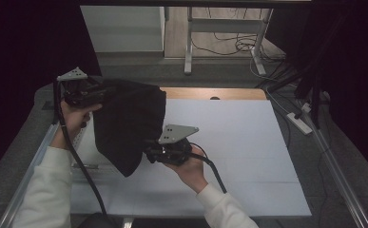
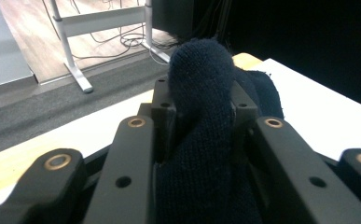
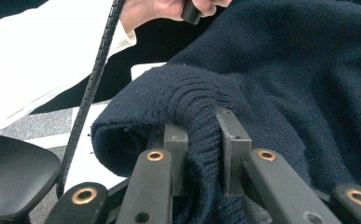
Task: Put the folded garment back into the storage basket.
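Note:
A dark navy knitted sweater (image 1: 127, 123) hangs above the white table (image 1: 248, 156), lifted between both hands. My left gripper (image 1: 106, 90) holds its upper left part; in the left gripper view the jaws are shut on a bunched fold of the sweater (image 2: 201, 116). My right gripper (image 1: 149, 151) grips the lower right edge; in the right gripper view the jaws pinch the ribbed hem of the sweater (image 3: 201, 116). The sweater's lower tip droops toward the table.
The white table has a wooden strip (image 1: 215, 93) at its far edge. Metal desk legs (image 1: 189, 42) and cables (image 1: 229, 45) lie on the floor beyond. A power strip (image 1: 299, 122) lies right of the table. A black chair seat (image 3: 15, 182) is at the near side.

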The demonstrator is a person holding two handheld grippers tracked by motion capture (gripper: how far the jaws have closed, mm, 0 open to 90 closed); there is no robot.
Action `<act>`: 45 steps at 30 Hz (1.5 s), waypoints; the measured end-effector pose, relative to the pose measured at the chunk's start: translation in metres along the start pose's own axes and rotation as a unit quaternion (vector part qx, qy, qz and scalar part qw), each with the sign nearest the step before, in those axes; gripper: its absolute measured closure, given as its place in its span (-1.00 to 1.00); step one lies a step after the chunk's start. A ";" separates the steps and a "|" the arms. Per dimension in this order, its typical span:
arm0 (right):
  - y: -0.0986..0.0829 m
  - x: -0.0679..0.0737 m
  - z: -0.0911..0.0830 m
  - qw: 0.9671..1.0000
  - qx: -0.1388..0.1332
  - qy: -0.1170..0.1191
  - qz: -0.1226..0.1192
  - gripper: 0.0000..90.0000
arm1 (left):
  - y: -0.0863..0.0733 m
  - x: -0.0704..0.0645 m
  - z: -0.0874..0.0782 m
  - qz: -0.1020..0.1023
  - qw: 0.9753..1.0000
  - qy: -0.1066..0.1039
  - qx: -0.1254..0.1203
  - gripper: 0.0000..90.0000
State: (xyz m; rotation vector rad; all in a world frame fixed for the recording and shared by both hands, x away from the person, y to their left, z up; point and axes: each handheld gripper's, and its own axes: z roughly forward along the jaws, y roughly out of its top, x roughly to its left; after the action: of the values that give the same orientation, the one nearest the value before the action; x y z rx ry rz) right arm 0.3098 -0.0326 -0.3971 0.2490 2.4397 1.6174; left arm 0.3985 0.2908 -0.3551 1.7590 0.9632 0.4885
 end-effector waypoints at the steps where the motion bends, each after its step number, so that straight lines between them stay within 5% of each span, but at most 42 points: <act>1: 0.001 0.000 0.002 1.000 0.000 0.002 0.001 0.70 | 0.000 0.001 -0.001 0.000 1.000 0.001 0.001 0.56; 24: 0.006 -0.004 0.035 1.000 0.002 0.027 0.001 0.70 | -0.012 0.032 -0.016 -0.026 0.999 0.022 0.006 0.56; 45: 0.021 0.007 0.069 0.999 0.002 0.051 -0.009 0.70 | -0.012 0.053 -0.044 -0.032 0.998 0.057 0.013 0.55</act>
State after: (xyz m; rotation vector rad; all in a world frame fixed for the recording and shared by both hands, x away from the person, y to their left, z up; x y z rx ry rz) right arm 0.3216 0.0388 -0.4045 0.1485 2.5119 1.6582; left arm 0.3943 0.3609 -0.3550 1.7336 1.1063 0.5422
